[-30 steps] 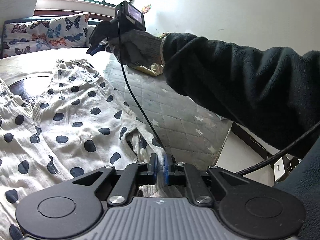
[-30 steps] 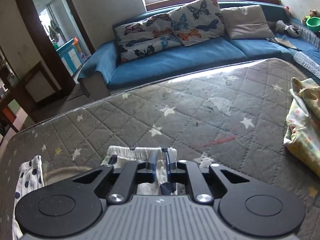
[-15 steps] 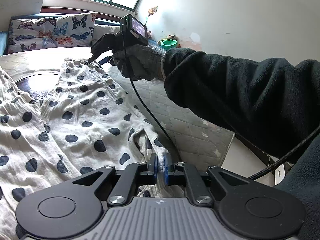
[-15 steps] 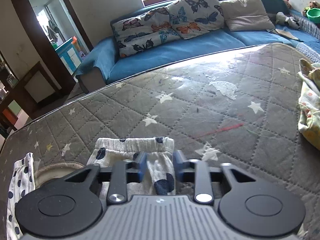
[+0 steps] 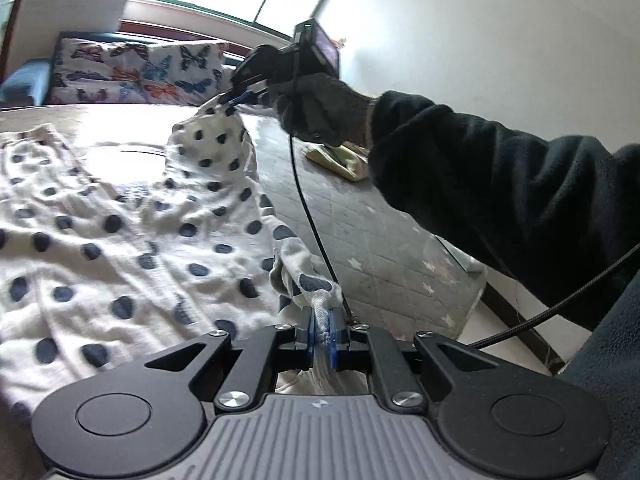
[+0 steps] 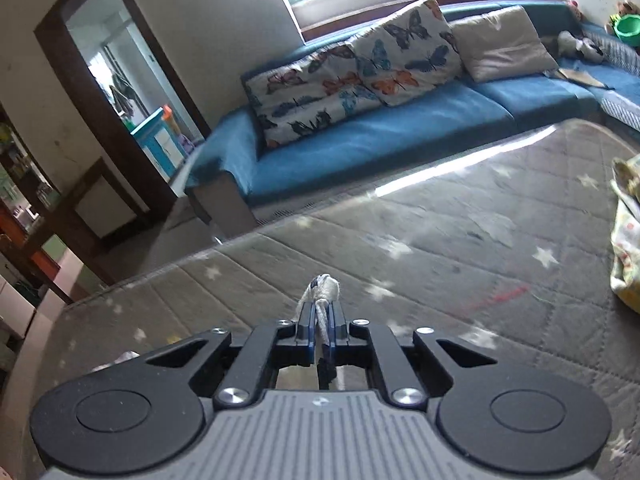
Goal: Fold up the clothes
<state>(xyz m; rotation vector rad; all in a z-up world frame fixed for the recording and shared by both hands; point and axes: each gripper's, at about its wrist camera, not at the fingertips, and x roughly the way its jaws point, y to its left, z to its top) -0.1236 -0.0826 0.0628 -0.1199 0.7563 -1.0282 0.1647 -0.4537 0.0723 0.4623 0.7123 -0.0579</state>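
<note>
Polka-dot garment edge was pinched in my left fingers. Right fingers, parted half a second before, had clamped its far corner and lifted it off the tabletop; fold under way.

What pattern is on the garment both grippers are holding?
White with dark navy polka dots; the garment shows best in the left wrist view.
</note>
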